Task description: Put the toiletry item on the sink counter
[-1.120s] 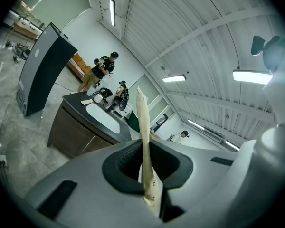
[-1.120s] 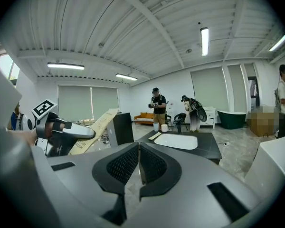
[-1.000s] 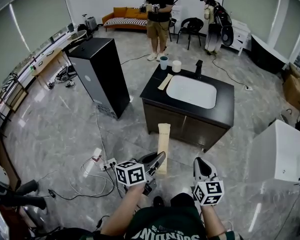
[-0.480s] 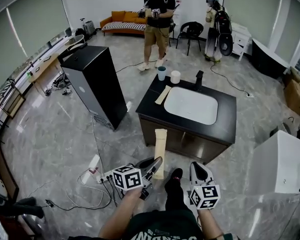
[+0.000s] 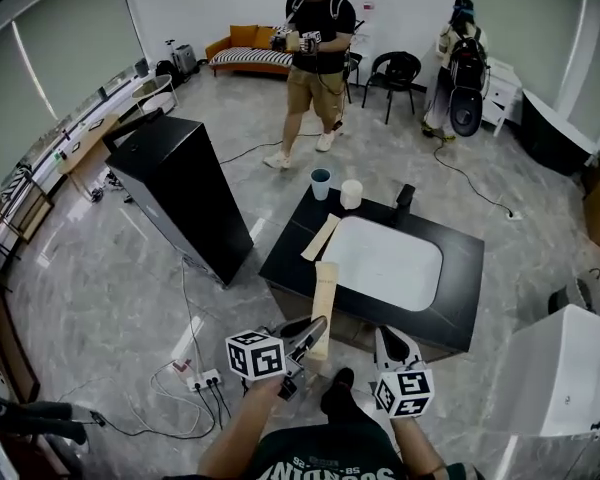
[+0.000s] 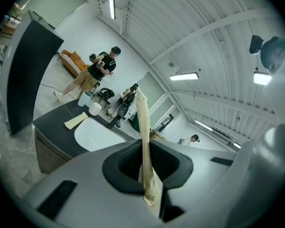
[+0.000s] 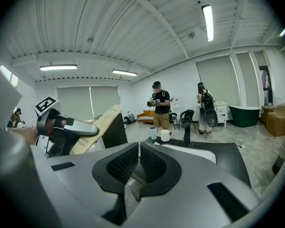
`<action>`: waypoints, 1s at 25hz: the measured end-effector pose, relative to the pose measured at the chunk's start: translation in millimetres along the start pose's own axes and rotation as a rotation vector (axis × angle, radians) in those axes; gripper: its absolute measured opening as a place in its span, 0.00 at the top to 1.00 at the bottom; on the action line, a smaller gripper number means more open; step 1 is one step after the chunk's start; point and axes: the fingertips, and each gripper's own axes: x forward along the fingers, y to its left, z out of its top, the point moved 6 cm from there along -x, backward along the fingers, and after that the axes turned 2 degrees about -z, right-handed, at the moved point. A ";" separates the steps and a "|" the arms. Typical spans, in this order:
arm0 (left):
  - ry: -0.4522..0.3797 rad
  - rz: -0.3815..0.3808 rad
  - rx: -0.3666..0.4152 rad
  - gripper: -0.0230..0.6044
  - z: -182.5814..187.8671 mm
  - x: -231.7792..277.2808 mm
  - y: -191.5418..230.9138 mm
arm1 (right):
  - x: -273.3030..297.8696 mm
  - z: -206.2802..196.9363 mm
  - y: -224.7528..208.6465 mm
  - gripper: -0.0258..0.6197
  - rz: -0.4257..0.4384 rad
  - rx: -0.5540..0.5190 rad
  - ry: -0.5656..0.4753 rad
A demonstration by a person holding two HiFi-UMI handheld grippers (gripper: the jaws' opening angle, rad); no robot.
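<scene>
A long beige toothbrush box (image 5: 325,296) stands up out of my left gripper (image 5: 315,330), which is shut on its lower end. In the left gripper view the box (image 6: 143,132) runs edge-on between the jaws of that gripper (image 6: 147,164). Just ahead is the black sink counter (image 5: 295,250) with a white basin (image 5: 385,261). My right gripper (image 5: 384,340) hangs beside the left one, jaws closed with nothing between them (image 7: 138,161). The right gripper view shows the held box (image 7: 98,126) at its left.
On the counter lie a second beige box (image 5: 320,236), a blue cup (image 5: 321,183), a white cup (image 5: 351,193) and a black faucet (image 5: 403,200). A tall black cabinet (image 5: 180,193) stands left. Cables and a power strip (image 5: 200,378) lie on the floor. A person (image 5: 315,58) stands beyond.
The sink counter has come nearer and now lies just past the box's tip. Both grippers keep their hold and spacing. The person beyond has stepped slightly.
</scene>
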 end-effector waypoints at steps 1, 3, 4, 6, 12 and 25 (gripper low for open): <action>-0.003 0.006 -0.003 0.90 10.3 12.6 5.3 | 14.3 8.3 -9.6 0.89 0.009 -0.005 -0.001; -0.013 0.022 -0.009 0.90 28.6 35.3 15.5 | 39.7 21.4 -28.2 0.89 0.025 -0.009 0.002; -0.018 0.028 -0.010 0.90 36.9 47.4 20.0 | 51.4 26.9 -38.8 0.89 0.030 -0.010 0.004; -0.024 0.034 -0.011 0.90 51.6 71.3 28.0 | 72.6 35.4 -59.9 0.89 0.038 -0.005 0.010; -0.009 0.063 -0.012 0.90 73.0 115.0 48.9 | 115.7 40.7 -102.2 0.89 0.051 0.033 0.026; 0.031 0.052 -0.021 0.90 79.5 146.1 74.9 | 151.5 44.9 -112.5 0.89 0.073 0.051 0.018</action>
